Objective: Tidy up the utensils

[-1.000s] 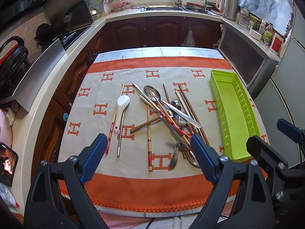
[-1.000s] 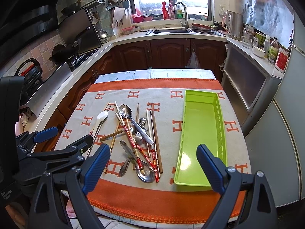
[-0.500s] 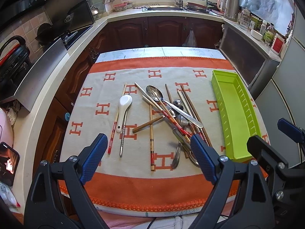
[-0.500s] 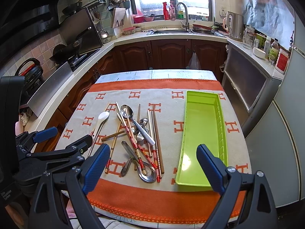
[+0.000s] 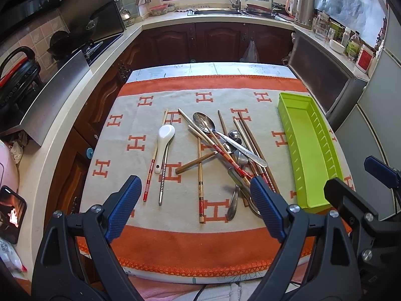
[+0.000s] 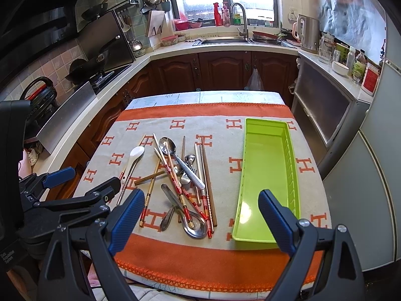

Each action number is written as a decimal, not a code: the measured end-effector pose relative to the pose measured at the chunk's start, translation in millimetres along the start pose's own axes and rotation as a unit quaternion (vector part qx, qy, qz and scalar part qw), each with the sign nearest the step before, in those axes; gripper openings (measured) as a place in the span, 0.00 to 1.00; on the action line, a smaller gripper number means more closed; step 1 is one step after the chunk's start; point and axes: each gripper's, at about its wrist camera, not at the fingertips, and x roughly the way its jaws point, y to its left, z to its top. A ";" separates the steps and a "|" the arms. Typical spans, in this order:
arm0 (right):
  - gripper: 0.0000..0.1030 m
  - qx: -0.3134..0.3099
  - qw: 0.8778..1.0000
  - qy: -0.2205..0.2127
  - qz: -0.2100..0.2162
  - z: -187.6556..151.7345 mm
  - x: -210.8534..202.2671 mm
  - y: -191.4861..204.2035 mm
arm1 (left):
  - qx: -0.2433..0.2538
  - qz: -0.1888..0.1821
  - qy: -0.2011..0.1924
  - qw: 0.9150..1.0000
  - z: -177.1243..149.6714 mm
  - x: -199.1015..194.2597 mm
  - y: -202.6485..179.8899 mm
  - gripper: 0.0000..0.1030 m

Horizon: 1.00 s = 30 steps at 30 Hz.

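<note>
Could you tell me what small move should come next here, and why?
Probably lower the left tongs onto the white spoon: both tongs are open and empty, the green tray holds nothing, and that spoon lies off to the left of the tangled pile, resting only on thin sticks, so it should lift fairly cleanly.

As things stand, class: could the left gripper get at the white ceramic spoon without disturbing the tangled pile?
Probably yes. The left gripper is open, and the white spoon lies apart from the pile, resting on two thin utensils, with bare cloth on its left.
</note>
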 end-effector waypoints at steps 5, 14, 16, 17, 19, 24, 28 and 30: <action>0.90 -0.001 1.000 -0.001 -0.001 0.2 -0.1 0.0 | 0.000 0.001 -0.001 1.000 -0.1 0.0 -0.4 0.85; 0.89 -0.003 1.000 0.001 -0.001 -0.1 0.3 0.9 | -0.005 -0.005 0.005 1.000 0.3 -2.6 2.5 0.85; 0.88 -0.007 1.000 0.003 -0.001 0.1 -0.2 3.5 | -0.004 -0.003 0.006 1.000 0.6 -2.9 1.3 0.85; 0.87 -0.011 1.000 0.004 -0.002 0.7 0.0 4.4 | -0.004 -0.001 0.007 1.000 1.2 -2.7 1.1 0.85; 0.85 -0.018 1.000 0.005 -0.005 1.0 -0.4 8.1 | -0.001 0.005 0.007 1.000 1.1 0.3 0.4 0.85; 0.81 -0.039 0.999 0.003 -0.009 5.6 4.4 14.8 | -0.003 0.009 0.000 1.000 6.1 5.0 4.8 0.85; 0.77 -0.048 0.999 -0.004 -0.014 16.3 9.4 15.7 | -0.008 0.017 -0.012 1.000 13.5 8.1 15.9 0.85; 0.73 -0.048 0.999 0.000 -0.008 24.3 15.5 14.2 | -0.006 0.018 -0.018 1.000 19.4 9.4 22.5 0.85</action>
